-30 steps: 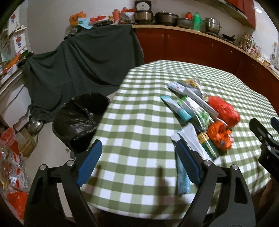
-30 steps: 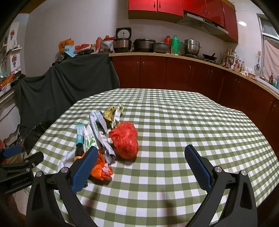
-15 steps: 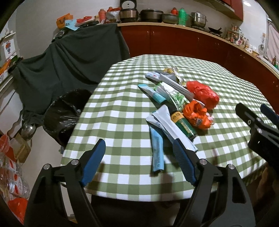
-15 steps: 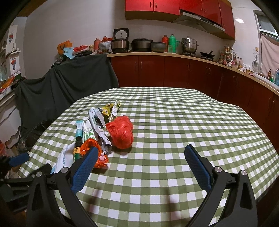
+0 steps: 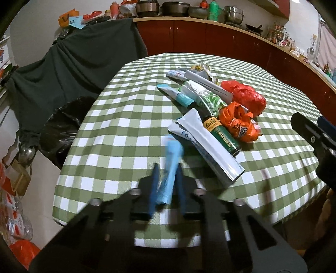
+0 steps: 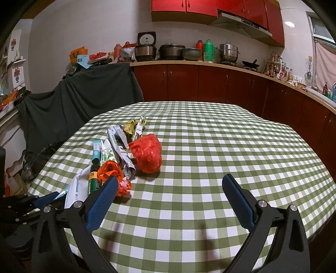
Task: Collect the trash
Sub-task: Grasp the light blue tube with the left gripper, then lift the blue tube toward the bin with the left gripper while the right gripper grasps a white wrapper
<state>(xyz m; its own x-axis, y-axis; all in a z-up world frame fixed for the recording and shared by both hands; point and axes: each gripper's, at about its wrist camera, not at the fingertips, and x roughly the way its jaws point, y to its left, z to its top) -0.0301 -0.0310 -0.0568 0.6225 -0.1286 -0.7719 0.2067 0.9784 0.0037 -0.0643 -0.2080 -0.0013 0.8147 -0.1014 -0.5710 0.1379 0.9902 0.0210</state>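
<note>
My left gripper had just closed, pinching a blue wrapper; white pouch and green bottle lay just beside; right gripper spread, empty.

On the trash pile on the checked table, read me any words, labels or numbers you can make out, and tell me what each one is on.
Nothing reads cleanly.
green bottle: yellow label with a logo and pale characters down its side, too blurred to read.
orange bag: dark print, illegible.
white pouch: blue print, too small.
blue wrapper in the left gripper: motion-blurred.

Red wall cupboards, dark-red base cabinets, pale wall, perhaps a curtained window
</note>
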